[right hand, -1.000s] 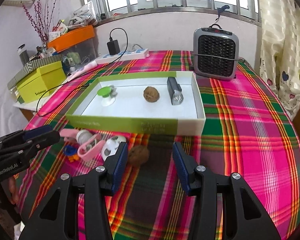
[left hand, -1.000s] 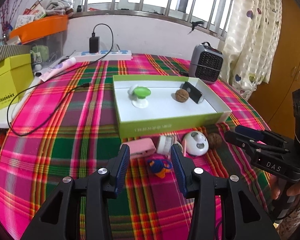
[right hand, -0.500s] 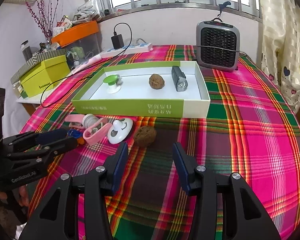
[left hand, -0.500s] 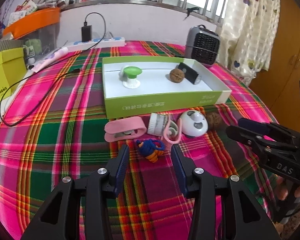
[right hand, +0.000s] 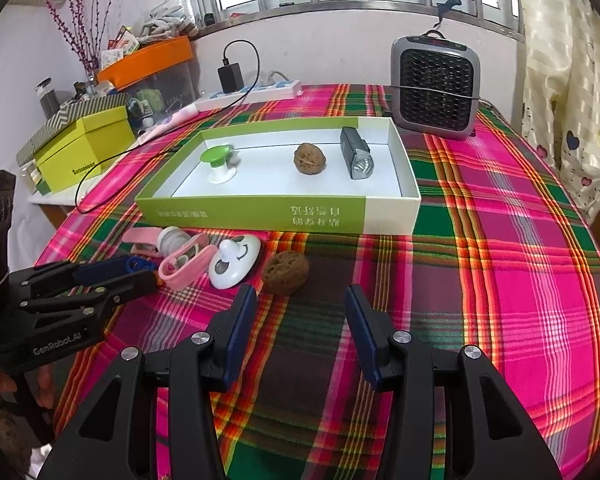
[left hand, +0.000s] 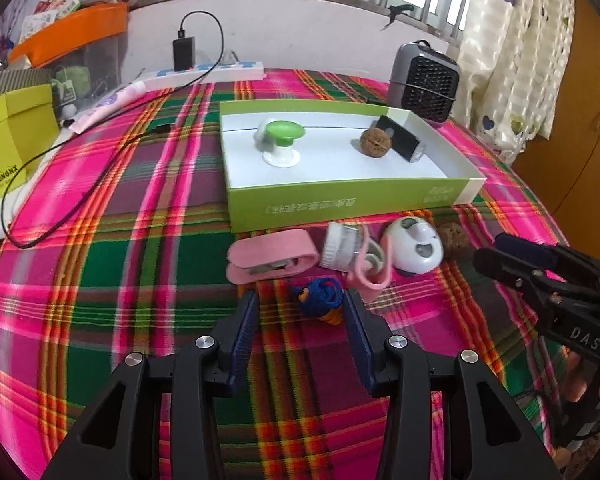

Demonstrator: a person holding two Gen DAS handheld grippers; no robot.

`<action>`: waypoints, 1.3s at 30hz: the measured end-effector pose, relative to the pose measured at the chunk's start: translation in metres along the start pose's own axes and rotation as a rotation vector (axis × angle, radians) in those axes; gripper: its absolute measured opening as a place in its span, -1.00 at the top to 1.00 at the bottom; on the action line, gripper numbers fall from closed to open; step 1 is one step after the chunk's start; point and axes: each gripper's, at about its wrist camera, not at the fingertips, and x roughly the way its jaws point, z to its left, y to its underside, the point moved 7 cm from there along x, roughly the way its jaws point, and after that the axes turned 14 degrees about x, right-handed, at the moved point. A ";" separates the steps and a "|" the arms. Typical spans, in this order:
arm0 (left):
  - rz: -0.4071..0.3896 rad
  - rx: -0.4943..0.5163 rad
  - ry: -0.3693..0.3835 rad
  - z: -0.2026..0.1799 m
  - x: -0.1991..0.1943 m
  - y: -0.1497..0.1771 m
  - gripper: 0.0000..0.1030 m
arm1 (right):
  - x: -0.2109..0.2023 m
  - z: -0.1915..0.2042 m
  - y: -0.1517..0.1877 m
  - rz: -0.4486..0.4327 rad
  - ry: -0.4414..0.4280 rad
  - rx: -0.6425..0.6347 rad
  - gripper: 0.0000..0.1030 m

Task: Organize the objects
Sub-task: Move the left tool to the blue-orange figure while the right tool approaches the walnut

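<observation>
A green-and-white box [left hand: 340,200] [right hand: 252,212] on the plaid cloth holds a green-topped stand [left hand: 280,140], a walnut [left hand: 375,142] and a small black flashlight [left hand: 400,140]. In front of it lie a pink clip [left hand: 268,258], a white jar [left hand: 340,246], a pink case [left hand: 370,268], a white smiley gadget [left hand: 414,246] [right hand: 236,260], a second walnut [right hand: 286,272] and a blue-and-orange knitted toy [left hand: 320,304]. My left gripper [left hand: 300,308] is open with the knitted toy between its tips. My right gripper [right hand: 300,304] is open just short of the loose walnut.
A grey heater [right hand: 436,88] stands behind the box at the right. A power strip with a charger [left hand: 204,70] and its black cable [left hand: 60,208] lie at the back left. A yellow box [left hand: 8,140] and an orange bin [left hand: 72,32] sit at the left edge.
Both grippers have moved forward and lower toward the loose items. The knitted toy now sits between the left fingers, and the loose walnut is closer to the right fingers. Both stay open.
</observation>
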 end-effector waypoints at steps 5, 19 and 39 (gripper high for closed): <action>0.001 -0.002 0.009 0.006 0.003 -0.003 0.20 | 0.005 0.002 -0.002 0.010 0.014 -0.001 0.08; 0.005 0.030 0.042 0.008 0.002 -0.002 0.34 | 0.021 0.004 -0.003 0.053 0.039 -0.013 0.08; -0.008 0.014 0.062 0.003 0.004 -0.006 0.54 | 0.034 0.009 -0.005 0.093 0.069 -0.127 0.08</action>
